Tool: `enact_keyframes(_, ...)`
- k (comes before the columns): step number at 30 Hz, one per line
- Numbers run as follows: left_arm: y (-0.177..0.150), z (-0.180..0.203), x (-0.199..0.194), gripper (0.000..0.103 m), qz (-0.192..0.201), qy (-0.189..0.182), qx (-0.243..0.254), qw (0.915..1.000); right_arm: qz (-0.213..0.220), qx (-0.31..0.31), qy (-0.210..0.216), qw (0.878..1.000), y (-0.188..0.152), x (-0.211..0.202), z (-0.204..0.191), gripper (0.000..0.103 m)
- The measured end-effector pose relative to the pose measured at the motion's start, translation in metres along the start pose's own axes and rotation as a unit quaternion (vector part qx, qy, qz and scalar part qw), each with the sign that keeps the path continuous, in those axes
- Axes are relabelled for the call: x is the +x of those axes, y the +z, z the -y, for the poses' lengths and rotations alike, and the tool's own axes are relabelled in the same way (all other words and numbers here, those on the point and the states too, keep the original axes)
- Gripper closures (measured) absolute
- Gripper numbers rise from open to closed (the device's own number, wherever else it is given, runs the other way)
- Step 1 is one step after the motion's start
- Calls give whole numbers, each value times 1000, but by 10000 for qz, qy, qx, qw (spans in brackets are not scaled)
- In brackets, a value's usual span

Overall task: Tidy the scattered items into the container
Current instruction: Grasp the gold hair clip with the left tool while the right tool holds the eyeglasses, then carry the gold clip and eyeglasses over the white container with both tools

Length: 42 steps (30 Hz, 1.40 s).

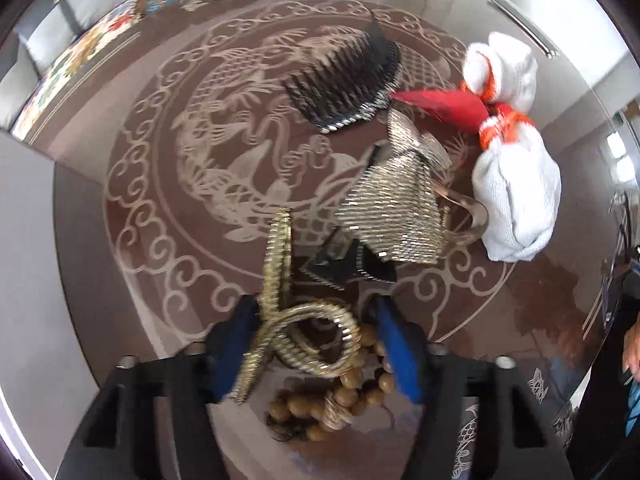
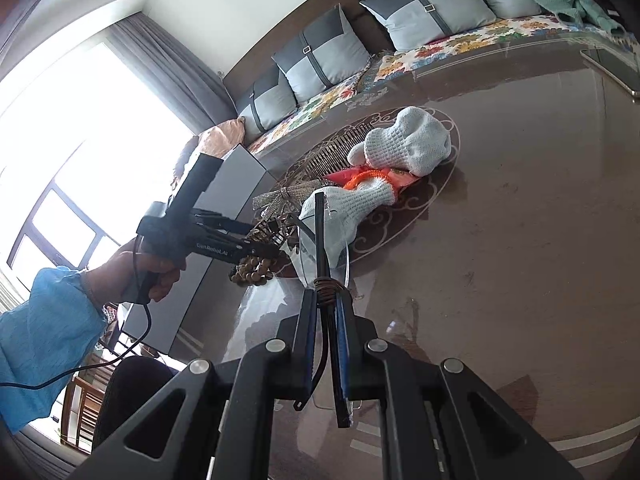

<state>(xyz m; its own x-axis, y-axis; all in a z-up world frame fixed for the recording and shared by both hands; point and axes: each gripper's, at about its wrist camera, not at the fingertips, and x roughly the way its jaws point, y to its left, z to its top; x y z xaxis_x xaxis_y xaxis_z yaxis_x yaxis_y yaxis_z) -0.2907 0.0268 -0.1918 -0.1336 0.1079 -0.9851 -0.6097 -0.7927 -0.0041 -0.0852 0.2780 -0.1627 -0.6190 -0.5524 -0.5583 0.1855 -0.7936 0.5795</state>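
My left gripper [image 1: 312, 320] has its blue fingers around a gold coiled band [image 1: 304, 336], apart and not clamped. A brown bead bracelet [image 1: 340, 396] lies under it. Ahead lie a gold mesh bow [image 1: 396, 200], a black hair clip [image 1: 344, 264], a black comb [image 1: 348, 80], a red cloth [image 1: 444, 104] and white gloves [image 1: 516, 196]. My right gripper [image 2: 326, 308] is shut on glasses [image 2: 320, 236], held upright above the table. The left gripper also shows in the right wrist view [image 2: 272, 248], by the grey container [image 2: 236, 184].
The round brown glass table [image 2: 520, 260] has a dragon pattern. The grey container wall [image 1: 28, 240] stands at the left. A sofa with grey cushions [image 2: 328, 52] runs behind the table. A phone [image 2: 612, 68] lies at the far edge.
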Motion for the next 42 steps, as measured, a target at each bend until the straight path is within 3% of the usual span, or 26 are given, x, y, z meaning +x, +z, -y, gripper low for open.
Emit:
enact_keyframes(7,-21,-15,-29,55,354,-212,-562,9976,32,-56,17,10000,0,-2,-2,93)
enact_keyframes(14,-45,-27,-61,55,787,-342,-1141,9898,-17,-95,-58,9999,-1,-2,-3,93)
enact_keyframes(23,-92,49,-92,55,1452,-435,-1549,9762,-105,-132,-3,9999,8,5,-40,93)
enact_keyframes(27,-115,78,-100,55,1584,-454,-1539,9742,-335,-191,-215,9990,6,13,-60,93)
enact_keyframes(31,-132,98,-100,55,1624,-747,-1569,9713,-544,-145,-494,9972,-4,17,-66,93)
enact_keyframes(38,-153,62,-132,55,1988,-895,-1988,9555,-693,-547,-630,9941,4,27,-98,93)
enact_keyframes(42,-175,6,-169,55,2329,-546,-2298,9434,-710,-943,-353,9924,28,51,-149,93)
